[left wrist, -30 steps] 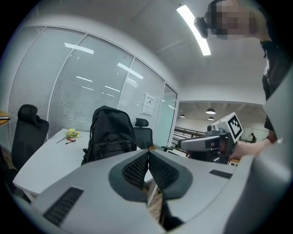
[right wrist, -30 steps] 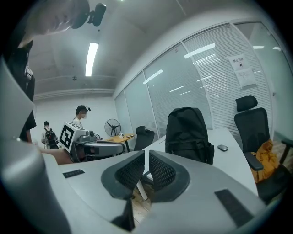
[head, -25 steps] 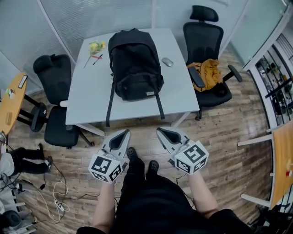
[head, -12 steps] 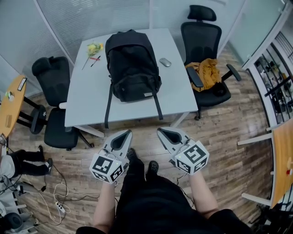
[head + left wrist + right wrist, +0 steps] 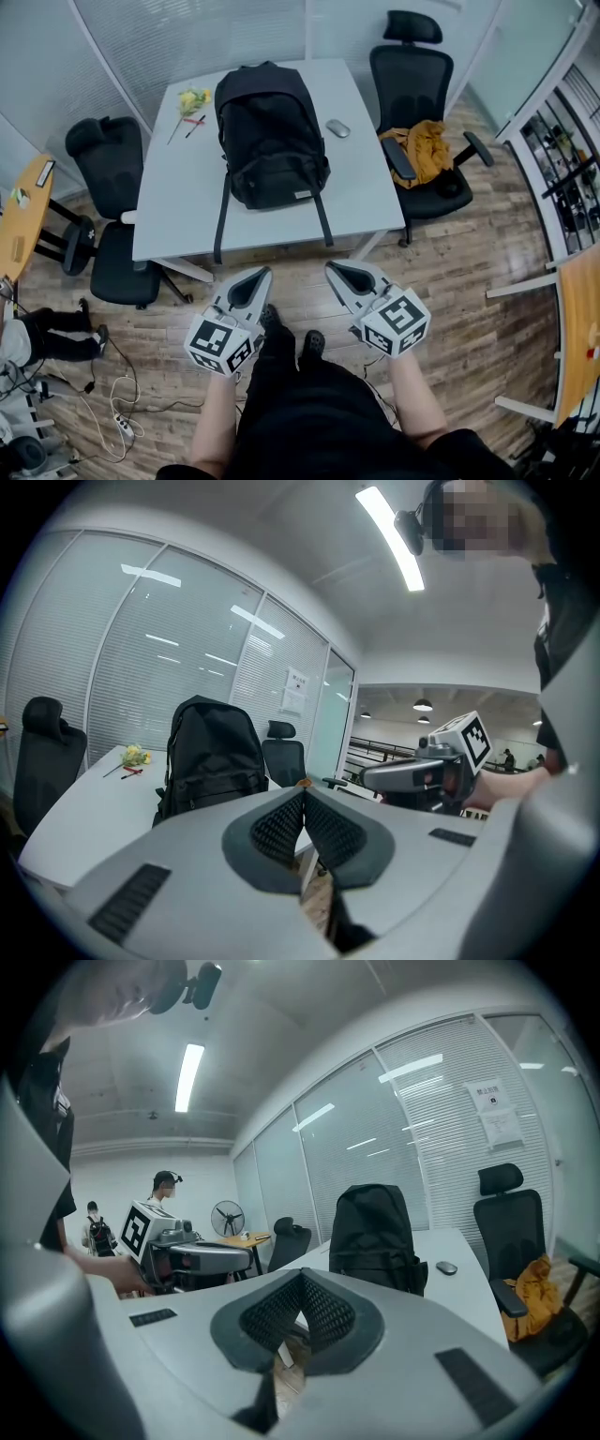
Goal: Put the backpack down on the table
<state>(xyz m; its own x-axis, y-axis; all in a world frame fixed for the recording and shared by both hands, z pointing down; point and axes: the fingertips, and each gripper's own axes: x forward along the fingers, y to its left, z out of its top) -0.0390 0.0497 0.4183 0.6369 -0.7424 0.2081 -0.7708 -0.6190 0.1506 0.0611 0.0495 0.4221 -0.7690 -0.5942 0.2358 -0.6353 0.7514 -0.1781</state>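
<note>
Resting on the white surface [image 5: 178, 206], straps [image 5: 223, 211] dangling over its near edge, the black backpack [image 5: 270, 136] stands well apart from the left tongs [image 5: 257, 273] and right tongs [image 5: 334, 268], both squeezed together with nothing between them, which a person [image 5: 309, 412] holds side by side above the wooden floor [image 5: 450, 319].

Head view: high, facing steeply down, well back from the table [image 5: 178, 216]. Left and right gripper views: low, nearly level, looking along their own fingers [image 5: 277, 829] toward the same table. All three share the backpack [image 5: 270, 131].
</note>
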